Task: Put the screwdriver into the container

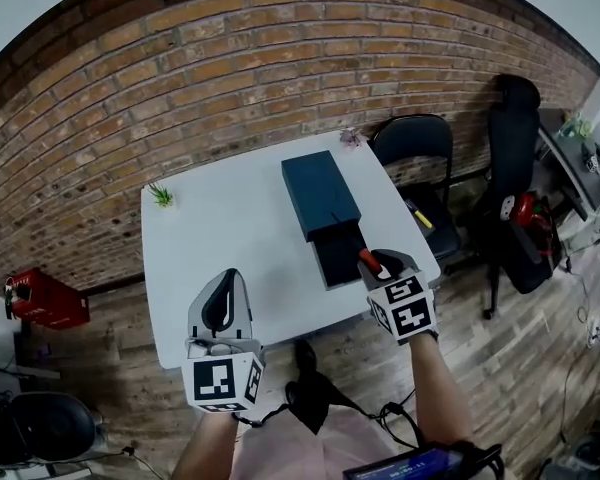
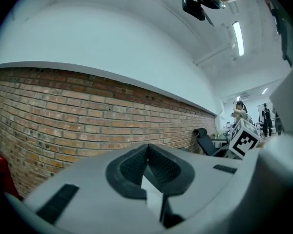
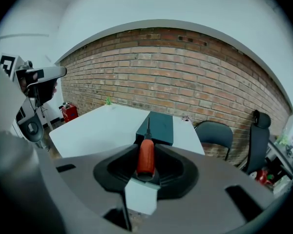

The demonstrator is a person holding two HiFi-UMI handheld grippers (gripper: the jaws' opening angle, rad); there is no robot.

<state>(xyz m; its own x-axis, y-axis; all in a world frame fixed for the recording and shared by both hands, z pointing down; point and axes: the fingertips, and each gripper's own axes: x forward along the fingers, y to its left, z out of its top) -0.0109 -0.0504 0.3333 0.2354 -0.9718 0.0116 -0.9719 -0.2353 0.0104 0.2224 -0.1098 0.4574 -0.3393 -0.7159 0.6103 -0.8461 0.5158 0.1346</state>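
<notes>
**At the container's near end: screwdriver in the right hand-held gripper**

Nearest the person, left of the container (image 1: 320,193) and in front of it, the left hand-held gripper (image 1: 228,276) hovers over the near edge of the white worktop (image 1: 230,218). Its jaws are brought together at the tips, with nothing between them. Just in front of the container's near end, the right hand-held gripper (image 1: 378,264) is clamped on the red handle of the screwdriver (image 1: 370,261). The jaws stand narrow, pressing the handle from both sides. The thin shaft points away from the person, over the container's dark open part, which juts out from under the teal top. The tool is in the air, not yet inside. The container lies lengthwise on the worktop's right half.

Far left of the container, a small green plant (image 1: 162,196) stands near the worktop's back corner. Beyond the container's right side sits a black chair (image 1: 412,143). Behind everything runs a brick wall (image 1: 230,68).
</notes>
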